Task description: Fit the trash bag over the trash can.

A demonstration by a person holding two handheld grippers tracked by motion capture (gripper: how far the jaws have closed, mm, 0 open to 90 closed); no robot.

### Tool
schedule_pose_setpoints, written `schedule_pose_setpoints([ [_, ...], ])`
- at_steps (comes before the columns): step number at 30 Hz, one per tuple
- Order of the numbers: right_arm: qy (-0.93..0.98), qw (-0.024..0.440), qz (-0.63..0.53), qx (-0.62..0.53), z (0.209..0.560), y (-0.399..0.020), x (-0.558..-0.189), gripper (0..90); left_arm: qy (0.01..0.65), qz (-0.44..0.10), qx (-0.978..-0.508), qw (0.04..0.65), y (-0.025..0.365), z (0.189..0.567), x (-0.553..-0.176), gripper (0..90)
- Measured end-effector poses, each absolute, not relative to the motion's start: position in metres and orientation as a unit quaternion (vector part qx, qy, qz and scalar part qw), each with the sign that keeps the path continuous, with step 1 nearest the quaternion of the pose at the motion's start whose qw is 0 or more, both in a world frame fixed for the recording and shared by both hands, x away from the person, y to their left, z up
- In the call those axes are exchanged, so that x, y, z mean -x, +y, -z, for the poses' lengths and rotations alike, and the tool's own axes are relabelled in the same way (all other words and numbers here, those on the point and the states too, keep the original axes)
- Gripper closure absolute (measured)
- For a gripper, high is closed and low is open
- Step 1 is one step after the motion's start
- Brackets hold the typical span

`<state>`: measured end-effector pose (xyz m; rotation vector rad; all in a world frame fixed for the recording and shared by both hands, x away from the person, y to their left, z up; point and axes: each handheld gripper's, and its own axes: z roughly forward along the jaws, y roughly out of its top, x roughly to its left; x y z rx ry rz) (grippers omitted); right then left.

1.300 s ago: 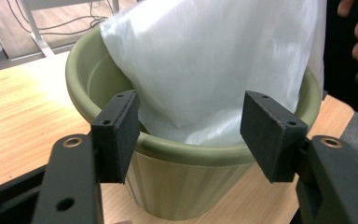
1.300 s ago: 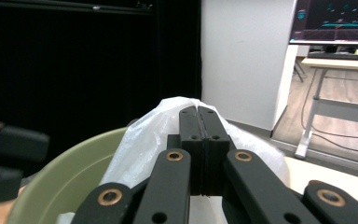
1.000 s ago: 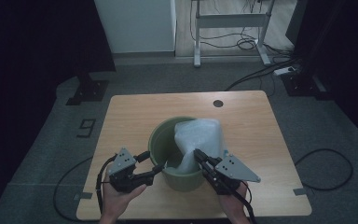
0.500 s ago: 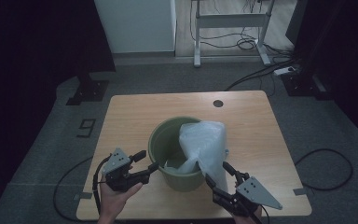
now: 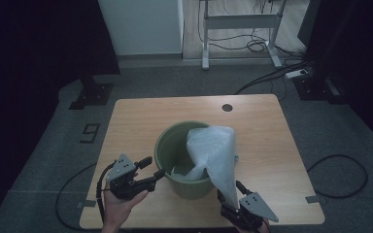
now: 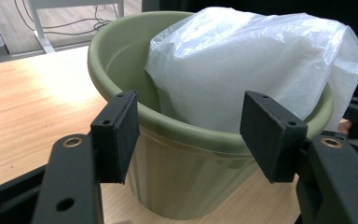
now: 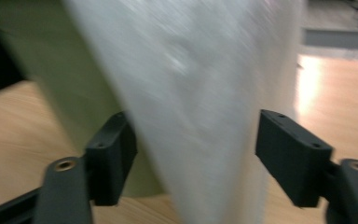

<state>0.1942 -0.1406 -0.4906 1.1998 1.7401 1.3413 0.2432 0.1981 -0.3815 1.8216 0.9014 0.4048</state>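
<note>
A green bucket (image 5: 172, 145) stands in the middle of the wooden table. A white plastic bag (image 5: 214, 148) sits in its right half and drapes over the front right rim, its tail hanging down. My right gripper (image 5: 229, 191) is low at the table's front edge, at that tail. In the right gripper view its jaws (image 7: 196, 149) stand apart with the blurred bag (image 7: 196, 93) between them, unpressed; they have just been closing a little. My left gripper (image 5: 153, 168) is open beside the bucket's left front. The left gripper view shows the bucket's rim (image 6: 186, 133) beyond its jaws.
The table (image 5: 136, 121) has a round cable hole (image 5: 227, 107) at its far side. Bare wood lies left and right of the bucket. Cables (image 5: 342, 177) run over the grey floor around the table, and a metal desk frame (image 5: 240, 22) stands behind it.
My right gripper dropped from the bucket's rim toward the table's front edge and its jaws went from shut to apart. The bag now drapes lower over the rim. The left gripper stayed put.
</note>
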Motion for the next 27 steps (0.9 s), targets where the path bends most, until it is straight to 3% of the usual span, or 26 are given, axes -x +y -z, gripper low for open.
schedule_pose_setpoints([
  [5,0.659,0.34,-0.489,-0.459,0.493,-0.151,-0.202,67.3,0.373,-0.17,-0.755,0.511,0.199,0.379,-0.243,37.4],
  [9,0.646,0.361,-0.493,-0.457,0.482,-0.162,-0.209,83.3,0.371,-0.17,-0.757,0.51,0.197,0.378,-0.244,37.7],
  [19,0.582,0.418,-0.535,-0.447,0.418,-0.188,-0.226,87.9,0.367,-0.172,-0.759,0.51,0.196,0.374,-0.243,38.2],
  [27,0.565,0.439,-0.586,-0.38,0.363,-0.172,-0.236,88.0,0.362,-0.174,-0.759,0.512,0.192,0.369,-0.244,38.2],
])
